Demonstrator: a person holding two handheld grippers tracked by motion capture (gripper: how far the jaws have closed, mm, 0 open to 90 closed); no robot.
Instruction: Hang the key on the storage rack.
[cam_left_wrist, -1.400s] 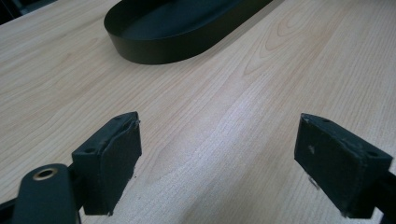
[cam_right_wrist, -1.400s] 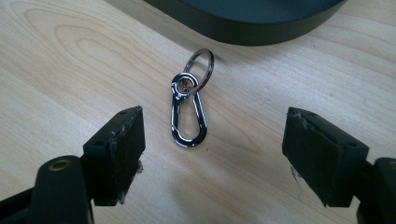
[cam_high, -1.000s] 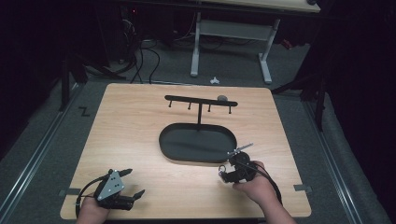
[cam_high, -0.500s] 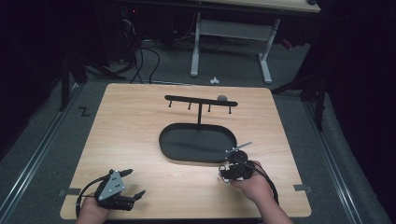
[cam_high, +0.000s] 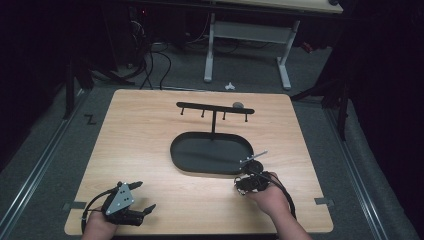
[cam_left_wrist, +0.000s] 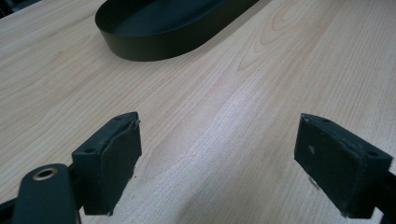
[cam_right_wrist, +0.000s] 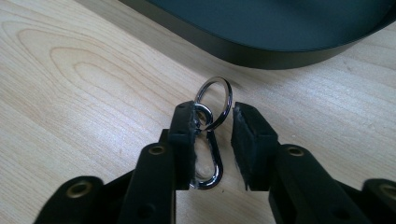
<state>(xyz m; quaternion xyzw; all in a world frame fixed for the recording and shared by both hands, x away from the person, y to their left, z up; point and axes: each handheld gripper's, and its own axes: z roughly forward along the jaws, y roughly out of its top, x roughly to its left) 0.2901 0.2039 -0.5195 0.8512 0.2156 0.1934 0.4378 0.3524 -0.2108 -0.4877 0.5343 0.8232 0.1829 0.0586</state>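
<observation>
The right gripper (cam_right_wrist: 214, 116) had just been narrowing around a metal key ring with its clip (cam_right_wrist: 211, 135), which lay on the wooden table (cam_right_wrist: 70, 93) beside the black oval tray (cam_right_wrist: 261, 46); its pads were not yet pressing both sides. The left gripper (cam_left_wrist: 217, 158) stood spread wide, grasping nothing

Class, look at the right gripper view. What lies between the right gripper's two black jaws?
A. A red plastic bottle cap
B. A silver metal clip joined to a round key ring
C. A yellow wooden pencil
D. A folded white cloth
B: the silver metal clip with its round key ring lies on the light wooden table between the jaws of the right gripper.
</observation>
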